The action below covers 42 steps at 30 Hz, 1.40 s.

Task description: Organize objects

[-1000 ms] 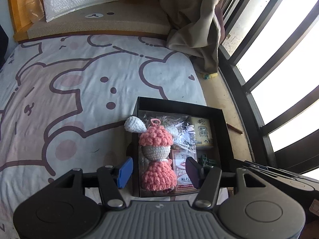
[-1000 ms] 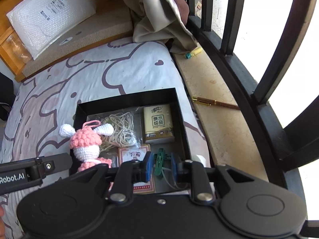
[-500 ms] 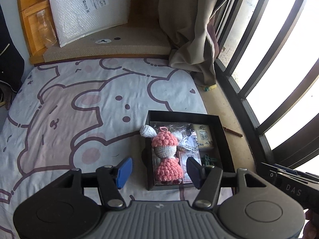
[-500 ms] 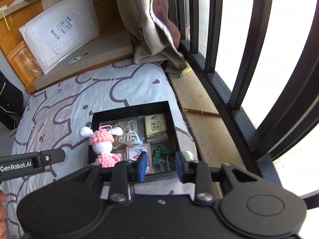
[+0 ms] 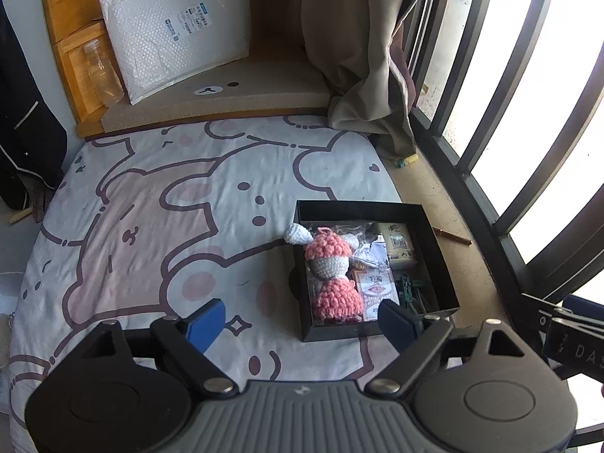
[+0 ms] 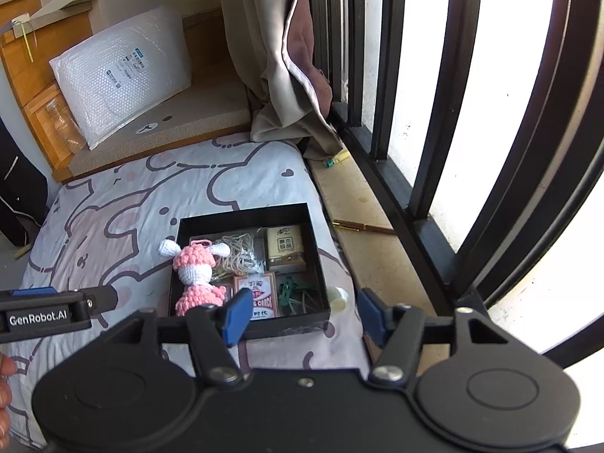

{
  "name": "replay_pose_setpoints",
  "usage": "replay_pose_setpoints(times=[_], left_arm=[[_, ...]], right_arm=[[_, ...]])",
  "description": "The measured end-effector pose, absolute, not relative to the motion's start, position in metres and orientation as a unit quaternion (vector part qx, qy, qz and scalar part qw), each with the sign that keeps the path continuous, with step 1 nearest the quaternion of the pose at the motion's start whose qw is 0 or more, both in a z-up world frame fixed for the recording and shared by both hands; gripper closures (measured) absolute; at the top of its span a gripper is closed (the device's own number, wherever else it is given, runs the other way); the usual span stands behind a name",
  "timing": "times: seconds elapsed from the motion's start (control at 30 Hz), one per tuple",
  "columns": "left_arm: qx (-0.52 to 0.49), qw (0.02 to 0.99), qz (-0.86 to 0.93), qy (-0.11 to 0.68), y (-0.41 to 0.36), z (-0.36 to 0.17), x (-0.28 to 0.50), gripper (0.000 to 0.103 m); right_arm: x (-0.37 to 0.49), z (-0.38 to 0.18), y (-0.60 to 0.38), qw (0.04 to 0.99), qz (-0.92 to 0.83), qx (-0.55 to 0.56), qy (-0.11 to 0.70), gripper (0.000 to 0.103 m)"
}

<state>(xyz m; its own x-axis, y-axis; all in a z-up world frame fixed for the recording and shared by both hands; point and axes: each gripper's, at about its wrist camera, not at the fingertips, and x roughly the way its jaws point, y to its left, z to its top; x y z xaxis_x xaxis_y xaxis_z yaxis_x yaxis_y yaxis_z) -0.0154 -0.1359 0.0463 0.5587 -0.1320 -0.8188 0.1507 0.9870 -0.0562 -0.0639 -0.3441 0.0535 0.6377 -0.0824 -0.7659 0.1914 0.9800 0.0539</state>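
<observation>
Closest in the left wrist view is the left gripper (image 5: 302, 319). Its blue jaws have just been opening and now stand wide apart, with nothing between them. It hangs above the bed sheet (image 5: 151, 226), which has big cartoon bears drawn on it.

In the right wrist view the right gripper (image 6: 304, 315) is the same. Its jaws have just been opening, they stand apart, and they hold nothing.

A little farther off, a black box (image 5: 439, 260) sits on the sheet at the edge of the bed, next to the window ledge. A pink and white knitted bunny (image 5: 332, 275) lies along the left side of the box, with one white ear poking over the wall. Beside it in the box are a pack of playing cards (image 6: 256, 292), some green clips (image 6: 292, 292), a small tan packet (image 6: 285, 247) and a bundle of pale string (image 6: 239, 251). A small pale cap (image 6: 338, 298) lies on the sheet just outside the box.

A brown pen (image 6: 362, 226) lies on the ledge. Far back, a white bubble mailer (image 5: 177, 34) leans up, and a beige curtain (image 5: 362, 45) hangs by the black window bars (image 6: 453, 113).
</observation>
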Motion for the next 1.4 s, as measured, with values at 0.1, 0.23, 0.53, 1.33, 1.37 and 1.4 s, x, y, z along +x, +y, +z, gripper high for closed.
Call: replay_pose_setpoints(times=[0.1, 0.23, 0.53, 1.33, 1.37, 1.4], left_arm=[[0.019, 0.882, -0.079, 0.464, -0.137, 0.044, -0.021, 0.011], [0.039, 0.884, -0.077, 0.459, -0.139, 0.043, -0.027, 0.008], [0.07, 0.887, -0.079, 0.449, -0.138, 0.036, -0.035, 0.002], [0.064, 0.888, -0.065, 0.45, -0.119, 0.034, -0.032, 0.0], [0.063, 0.888, -0.065, 0.45, -0.119, 0.033, -0.032, 0.0], [0.063, 0.888, -0.065, 0.451, -0.118, 0.033, -0.031, 0.0]], right_arm=[[-0.07, 0.052, -0.343, 0.903, -0.08, 0.054, 0.418, 0.029], [-0.075, 0.049, -0.342, 0.904, -0.084, 0.042, 0.417, 0.021], [-0.085, 0.045, -0.345, 0.904, -0.098, 0.038, 0.414, 0.004], [-0.082, 0.035, -0.34, 0.895, -0.112, 0.037, 0.43, 0.0], [-0.082, 0.035, -0.339, 0.895, -0.112, 0.036, 0.43, 0.0], [-0.082, 0.035, -0.34, 0.895, -0.111, 0.036, 0.43, 0.0]])
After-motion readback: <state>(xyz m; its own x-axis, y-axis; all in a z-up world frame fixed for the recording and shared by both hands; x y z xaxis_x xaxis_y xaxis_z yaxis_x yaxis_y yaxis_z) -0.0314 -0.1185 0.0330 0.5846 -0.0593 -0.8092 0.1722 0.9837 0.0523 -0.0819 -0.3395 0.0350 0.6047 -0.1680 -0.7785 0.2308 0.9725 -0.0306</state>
